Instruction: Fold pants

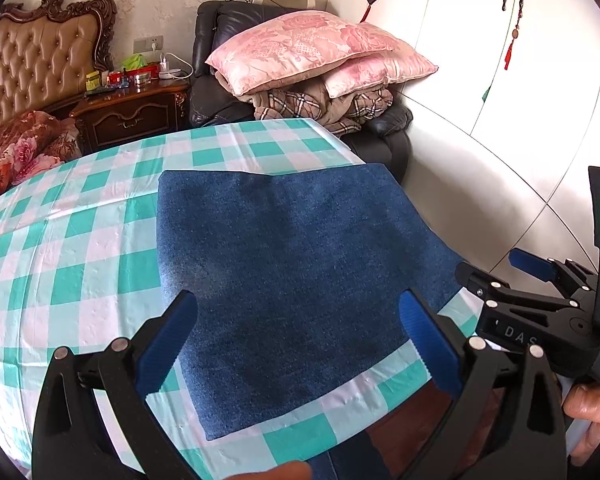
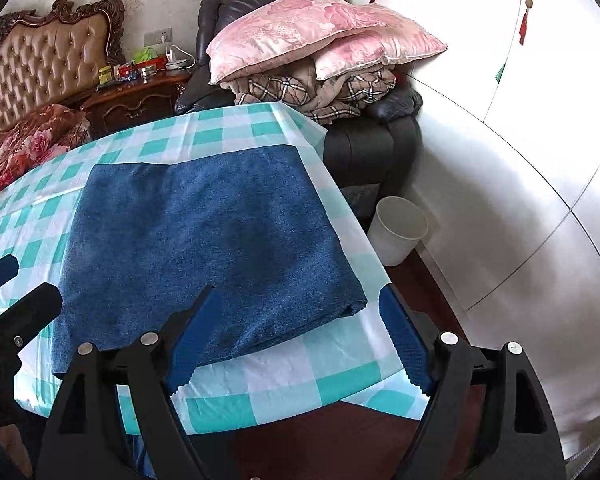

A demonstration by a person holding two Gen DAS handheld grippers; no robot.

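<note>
Folded pants (image 2: 204, 248): flat on checked table (image 2: 284, 384) | left gripper (image 1: 296, 344), right gripper (image 2: 296, 340): both open, empty, above near edge | surroundings: white bin (image 2: 400, 232) beside table; pillows (image 2: 320, 36) on armchair (image 2: 372, 148) behind

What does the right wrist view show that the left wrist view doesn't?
Only the right wrist view: a white plastic bin on the floor beside the black armchair.
Only the left wrist view: two black wardrobe handles and a hand holding the right gripper.
Both: the folded blue denim pants lying flat on the teal checked tablecloth, with the open left gripper empty.
</note>
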